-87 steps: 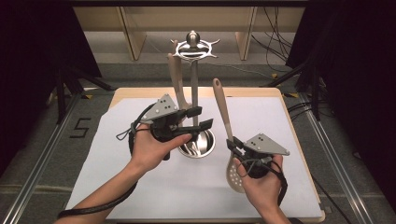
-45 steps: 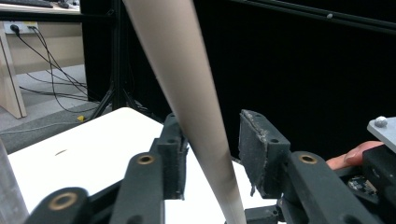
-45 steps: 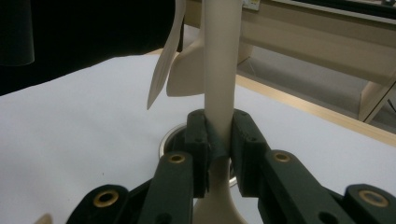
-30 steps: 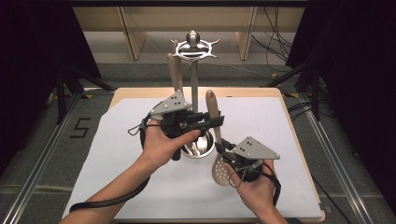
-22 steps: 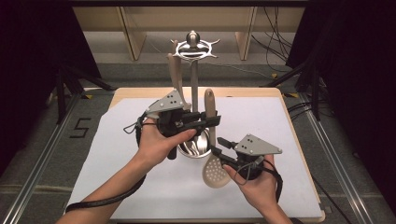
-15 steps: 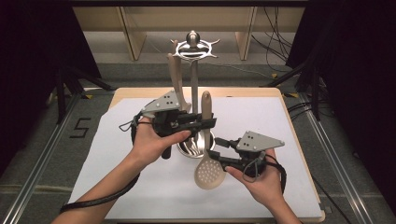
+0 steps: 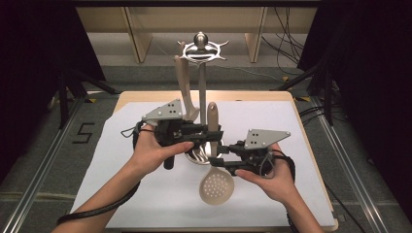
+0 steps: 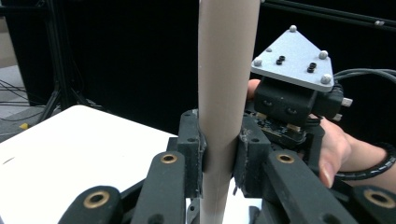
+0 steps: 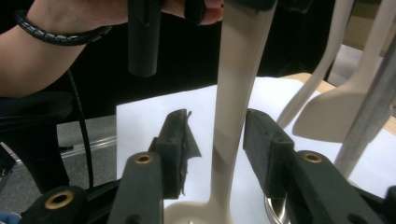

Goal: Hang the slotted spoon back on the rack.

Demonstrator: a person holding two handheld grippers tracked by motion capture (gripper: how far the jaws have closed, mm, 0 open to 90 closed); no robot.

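A beige skimmer (image 7: 216,186) hangs upright, its holed head low over the white sheet and its handle tip up. My left gripper (image 7: 210,138) is shut on the skimmer's handle (image 8: 224,93), with both pads pressing it. My right gripper (image 7: 221,158) sits lower on the same handle (image 9: 233,116) and stands open. Its jaws have opened off the handle and have just been closing a little again. The handle stands between the pads (image 9: 175,140) with a gap on each side.
A metal utensil stand (image 7: 200,48) with top hooks rises behind the grippers, its round base (image 7: 198,155) under them. A beige spatula (image 7: 184,87) hangs from it, close by on the right in the right gripper view (image 9: 336,112). The white sheet (image 7: 121,160) covers the table.
The right gripper carried the skimmer left to the left gripper, which closed on the handle. The right jaws then let go, and the skimmer's head swung under the left gripper.
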